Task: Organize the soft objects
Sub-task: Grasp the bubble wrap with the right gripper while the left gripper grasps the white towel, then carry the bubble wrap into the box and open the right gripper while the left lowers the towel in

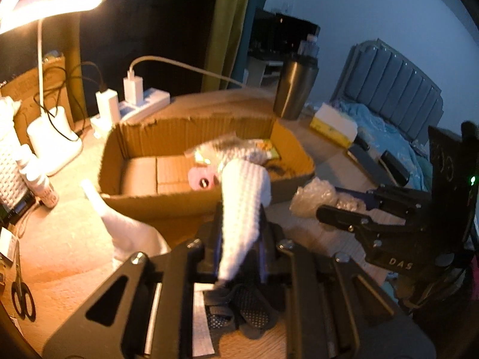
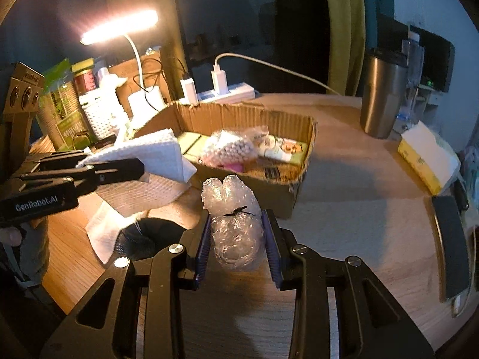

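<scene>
Left tongs clamp a white textured cloth, centre frame, just before the cardboard box. Right tongs grip a tied bubble-wrap bundle, lower centre, above the worktop.

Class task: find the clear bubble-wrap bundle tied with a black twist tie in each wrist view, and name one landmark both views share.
Left wrist view: clear bubble-wrap bundle right of centre, beside the box.
Right wrist view: bundle at lower centre, clamped in the right hand-held gripper.
Shared landmark: open brown cardboard box.
</scene>
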### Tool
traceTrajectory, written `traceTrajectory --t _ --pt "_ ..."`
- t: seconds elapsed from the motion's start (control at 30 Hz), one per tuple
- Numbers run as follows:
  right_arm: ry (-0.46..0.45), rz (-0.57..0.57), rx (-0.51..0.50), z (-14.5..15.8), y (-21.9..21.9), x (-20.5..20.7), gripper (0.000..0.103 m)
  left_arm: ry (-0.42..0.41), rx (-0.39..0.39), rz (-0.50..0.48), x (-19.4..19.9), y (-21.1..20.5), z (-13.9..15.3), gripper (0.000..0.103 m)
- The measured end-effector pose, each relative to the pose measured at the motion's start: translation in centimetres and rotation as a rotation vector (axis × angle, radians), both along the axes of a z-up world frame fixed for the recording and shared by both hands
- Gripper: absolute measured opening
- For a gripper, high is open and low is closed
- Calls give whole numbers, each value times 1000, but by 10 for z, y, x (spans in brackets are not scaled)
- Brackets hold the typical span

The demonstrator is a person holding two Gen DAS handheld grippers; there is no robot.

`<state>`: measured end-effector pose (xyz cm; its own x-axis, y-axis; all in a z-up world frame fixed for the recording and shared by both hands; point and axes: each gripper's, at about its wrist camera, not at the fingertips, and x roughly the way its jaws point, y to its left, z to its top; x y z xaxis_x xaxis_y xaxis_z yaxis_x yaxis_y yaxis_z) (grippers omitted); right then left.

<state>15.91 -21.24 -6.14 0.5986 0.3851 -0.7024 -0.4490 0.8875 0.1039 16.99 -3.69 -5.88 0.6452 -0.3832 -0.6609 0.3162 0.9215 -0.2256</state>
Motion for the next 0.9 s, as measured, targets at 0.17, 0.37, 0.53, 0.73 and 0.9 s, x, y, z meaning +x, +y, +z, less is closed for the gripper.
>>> traceTrajectory --t 0.17,0.37,0.53,0.73,0.9 --pt "-28 10 4 12 5 1 35 -53 -11 15 -3 10 21 18" --pt "-69 15 11 29 9 5 35 -107 -26 47 -1 27 40 18" --pt "-92 16 8 38 14 9 35 -132 -39 66 3 39 49 18" --pt "-117 25 7 48 21 18 35 -165 -43 83 11 51 58 18" --pt "-128 31 4 52 29 26 35 -174 -54 97 21 61 59 18"
